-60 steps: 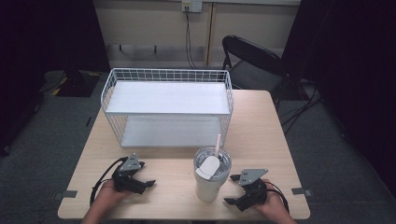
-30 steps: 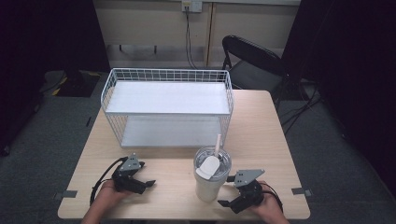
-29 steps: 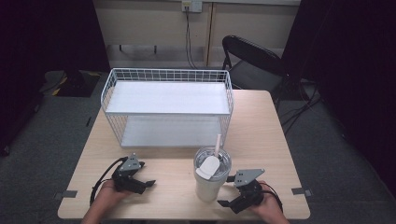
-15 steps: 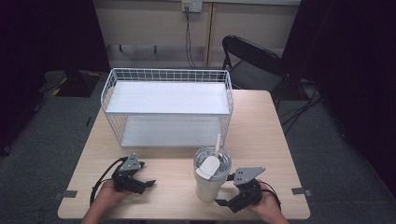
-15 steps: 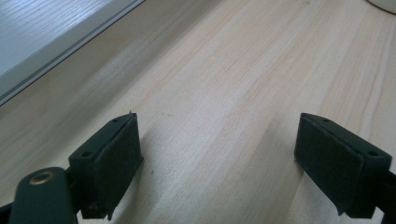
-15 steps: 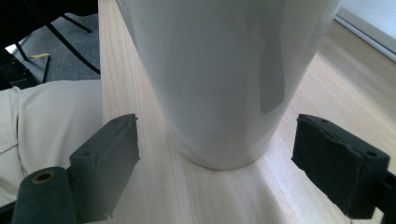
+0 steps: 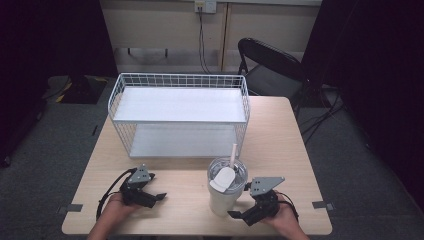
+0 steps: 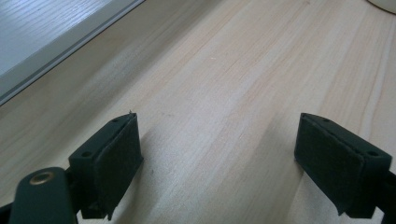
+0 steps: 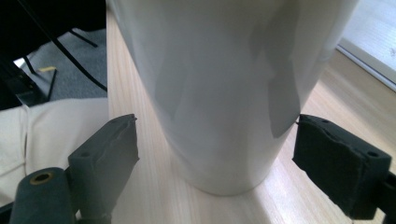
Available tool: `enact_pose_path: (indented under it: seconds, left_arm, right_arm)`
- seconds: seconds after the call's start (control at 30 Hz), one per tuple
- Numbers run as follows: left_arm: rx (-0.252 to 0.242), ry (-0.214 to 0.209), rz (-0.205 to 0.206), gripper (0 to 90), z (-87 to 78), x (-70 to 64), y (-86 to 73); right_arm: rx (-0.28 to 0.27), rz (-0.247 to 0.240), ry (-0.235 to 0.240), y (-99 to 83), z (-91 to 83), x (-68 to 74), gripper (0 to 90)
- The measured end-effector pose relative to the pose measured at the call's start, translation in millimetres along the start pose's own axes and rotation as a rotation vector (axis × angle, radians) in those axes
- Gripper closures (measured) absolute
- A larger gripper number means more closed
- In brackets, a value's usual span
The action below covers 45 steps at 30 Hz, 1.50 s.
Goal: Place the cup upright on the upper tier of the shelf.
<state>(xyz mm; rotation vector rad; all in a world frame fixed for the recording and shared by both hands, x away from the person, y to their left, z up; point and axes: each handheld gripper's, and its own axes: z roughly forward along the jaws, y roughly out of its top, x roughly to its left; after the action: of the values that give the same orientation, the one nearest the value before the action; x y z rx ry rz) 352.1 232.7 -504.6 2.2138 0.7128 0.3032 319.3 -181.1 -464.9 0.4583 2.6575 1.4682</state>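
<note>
A pale wood table (image 7: 280, 135) on grey carpet, dark room. The white tumbler (image 7: 226, 192), unlabelled, stands near its front edge between my right gripper (image 9: 217, 154)'s 2 spread jaws, untouched. My left gripper (image 8: 219, 158) gapes over bare wood. A white wire rack (image 7: 180, 107) stands behind.

i count one table (image 7: 280, 135), one white wire rack (image 7: 179, 114) with two shelves, one white cup (image 7: 226, 186) with one straw (image 7: 232, 152), one black chair (image 7: 272, 65), and my two grippers.
</note>
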Motion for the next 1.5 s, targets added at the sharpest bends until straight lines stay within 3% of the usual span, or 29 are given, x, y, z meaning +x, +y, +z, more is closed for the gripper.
enact_pose_path:
  seconds: [0.1, 0.27, 0.43, 0.57, 0.93, 1.5]
  left_arm:
    - [0.0, 0.0, 0.0, 14.1, 0.0, 0.0, 0.0]
    - [0.0, 0.0, 0.001, 14.0, 0.0, 0.0, 0.0]
    - [0.0, 0.0, 0.0, 14.1, 0.0, 0.0, 0.0]
    - [0.0, 0.0, 0.0, 14.1, 0.0, 0.0, 0.0]
    - [0.0, 0.0, 0.0, 14.0, 0.0, 0.0, 0.0]
    - [0.0, 0.0, 0.0, 14.0, 0.0, 0.0, 0.0]
  right_arm:
    - [-0.018, -0.012, -0.018, 3.1, -1.7, -0.1, 13.6]
    - [-0.039, -0.009, -0.009, 5.0, -2.2, 0.1, 13.4]
    - [-0.055, 0.017, -0.002, 6.6, -1.0, -1.3, 13.2]
    - [-0.063, -0.011, -0.025, 9.4, 0.4, 0.5, 12.9]
    - [-0.124, 0.028, -0.015, 14.5, 4.4, -0.3, 9.9]
    - [-0.189, 0.027, -0.029, 14.4, 13.2, 1.0, 8.1]
